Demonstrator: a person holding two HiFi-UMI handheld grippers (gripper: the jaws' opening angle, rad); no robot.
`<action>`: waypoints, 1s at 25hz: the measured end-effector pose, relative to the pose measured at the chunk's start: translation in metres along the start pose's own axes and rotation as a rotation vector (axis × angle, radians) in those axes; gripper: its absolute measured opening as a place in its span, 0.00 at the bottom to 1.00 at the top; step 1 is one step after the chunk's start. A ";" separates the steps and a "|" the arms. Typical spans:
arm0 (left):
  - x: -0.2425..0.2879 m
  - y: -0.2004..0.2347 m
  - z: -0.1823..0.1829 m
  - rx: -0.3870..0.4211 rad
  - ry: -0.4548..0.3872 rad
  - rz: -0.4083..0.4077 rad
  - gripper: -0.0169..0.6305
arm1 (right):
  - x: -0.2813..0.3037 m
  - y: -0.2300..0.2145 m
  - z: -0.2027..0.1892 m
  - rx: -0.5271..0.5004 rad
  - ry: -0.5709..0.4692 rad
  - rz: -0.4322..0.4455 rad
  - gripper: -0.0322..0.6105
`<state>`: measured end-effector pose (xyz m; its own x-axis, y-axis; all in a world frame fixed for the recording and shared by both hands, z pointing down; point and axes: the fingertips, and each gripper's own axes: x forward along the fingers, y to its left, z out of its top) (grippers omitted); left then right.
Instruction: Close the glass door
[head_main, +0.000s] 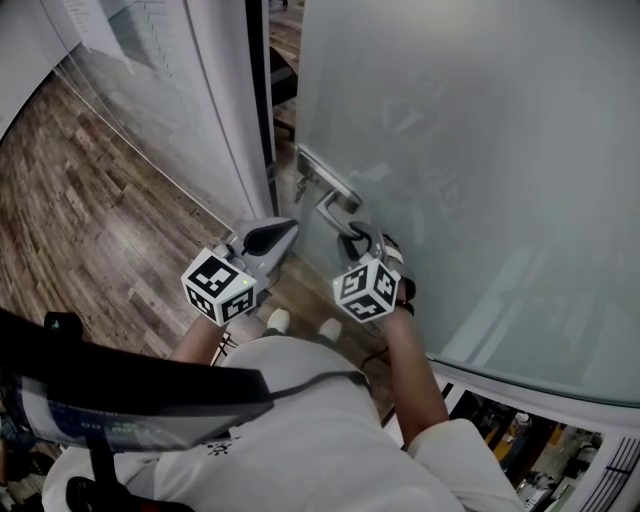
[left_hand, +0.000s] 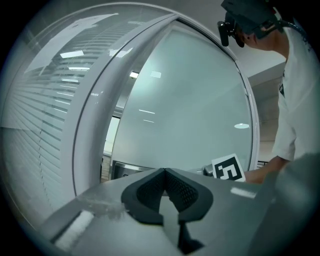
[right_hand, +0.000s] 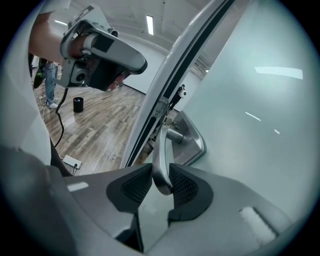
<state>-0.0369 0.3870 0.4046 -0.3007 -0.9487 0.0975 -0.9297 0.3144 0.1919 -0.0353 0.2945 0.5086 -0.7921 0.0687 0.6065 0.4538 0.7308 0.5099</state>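
Glass door (head_main: 480, 150) ajar off the frame (head_main: 225, 130), not yet shut. Right gripper (right_hand: 161, 177) fingers (right_hand: 185, 187) clamped on its lever handle (right_hand: 159, 145), left gripper (left_hand: 164, 175) fingers (left_hand: 182, 192) together and empty; final swing into the frame left to do.

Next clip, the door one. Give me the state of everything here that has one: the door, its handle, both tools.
glass door: ajar, with a dark gap left at the door frame.
door handle: free end clamped between the right tool's pads.
right tool: shut on the door handle.
left tool: shut, nothing between its pads.
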 end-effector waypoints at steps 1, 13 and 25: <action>-0.005 -0.001 -0.002 0.000 0.000 0.001 0.03 | -0.001 0.004 0.001 -0.003 -0.003 0.002 0.22; -0.016 0.000 -0.005 -0.007 0.006 0.014 0.03 | -0.013 0.025 0.006 -0.014 -0.020 0.048 0.22; -0.017 -0.001 -0.010 -0.014 0.010 -0.023 0.03 | -0.024 0.048 0.012 -0.021 -0.028 0.084 0.21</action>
<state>-0.0286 0.4030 0.4120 -0.2769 -0.9554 0.1029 -0.9333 0.2929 0.2078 0.0007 0.3365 0.5114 -0.7617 0.1483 0.6308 0.5273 0.7075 0.4705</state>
